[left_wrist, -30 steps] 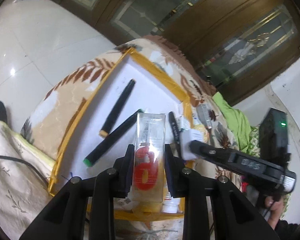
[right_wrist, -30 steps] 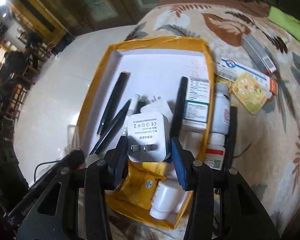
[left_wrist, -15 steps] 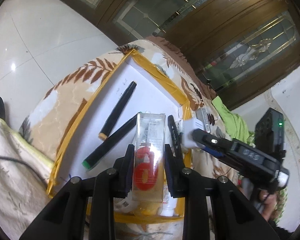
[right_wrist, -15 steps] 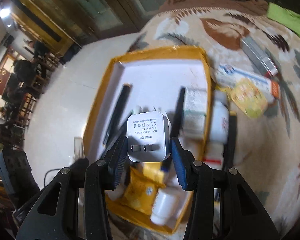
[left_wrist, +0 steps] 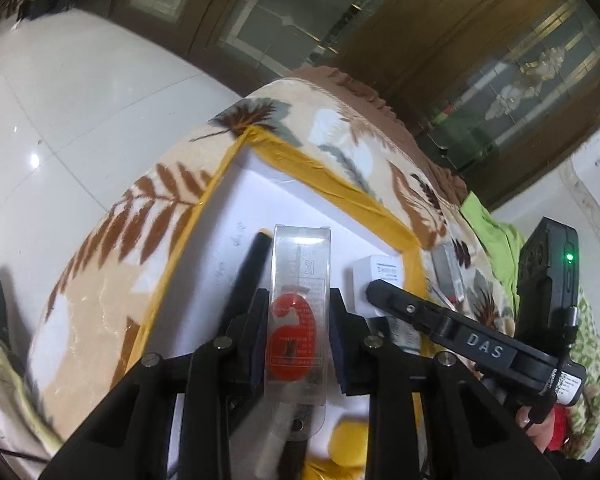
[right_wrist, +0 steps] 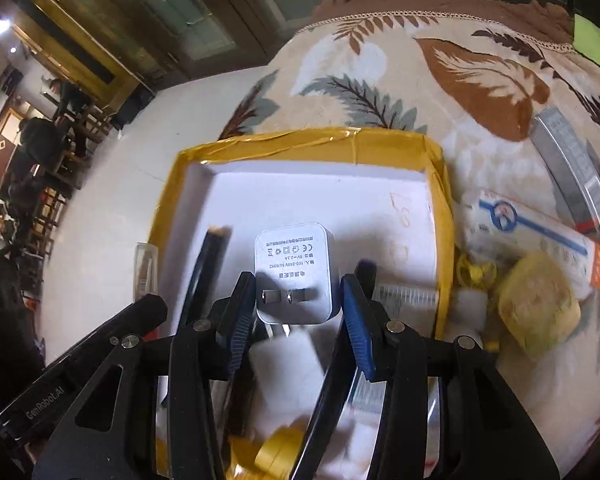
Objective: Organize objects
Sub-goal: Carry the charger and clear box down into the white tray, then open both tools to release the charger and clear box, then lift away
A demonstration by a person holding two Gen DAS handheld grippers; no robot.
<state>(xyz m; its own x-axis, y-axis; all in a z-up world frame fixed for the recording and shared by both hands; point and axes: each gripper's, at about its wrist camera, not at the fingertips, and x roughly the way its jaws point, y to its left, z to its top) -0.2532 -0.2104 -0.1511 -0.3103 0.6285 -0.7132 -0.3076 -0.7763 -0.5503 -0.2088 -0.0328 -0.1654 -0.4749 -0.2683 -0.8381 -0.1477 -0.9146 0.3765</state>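
The yellow-rimmed tray [right_wrist: 396, 142] lies on a surface draped with a leaf-patterned cloth [right_wrist: 440, 68]; whether that surface is a desk cannot be told. Its white floor is bare toward 12 o'clock and crowded toward 6 o'clock. Outside its rim, at 3 o'clock in the right wrist view, lie a white and blue carton [right_wrist: 540, 228], a grey box [right_wrist: 568, 168] and a yellow packet [right_wrist: 540, 312].

Right gripper [right_wrist: 300, 304]: the fingers are clenched on the white charger plug [right_wrist: 292, 264], blue pads against its two sides, prongs facing the camera. The plug is carried above the middle of the tray.

Left gripper [left_wrist: 298, 320]: the fingers are clenched on the clear packet with a red numeral [left_wrist: 298, 312], which stands upright between the pads, over the tray's left half. A black pen [left_wrist: 252, 268] lies just beside it at 10 o'clock.

Procedure, judged from this state:

1. Place each item on the bare floor toward 12 o'clock, not on the pile at 6 o'clock.
2. Keep the two grippers apart. In the left wrist view the right gripper's finger crosses at 3 o'clock, close by; lowering both together risks a knock.
3. Lower the plug until its flat back meets the floor before releasing, or it may tip onto its prongs.
4. Lay the tall packet flat beside the pen, parallel to it. Released upright, it would likely topple.
5. Open the fingers only once the item rests, then withdraw straight up.
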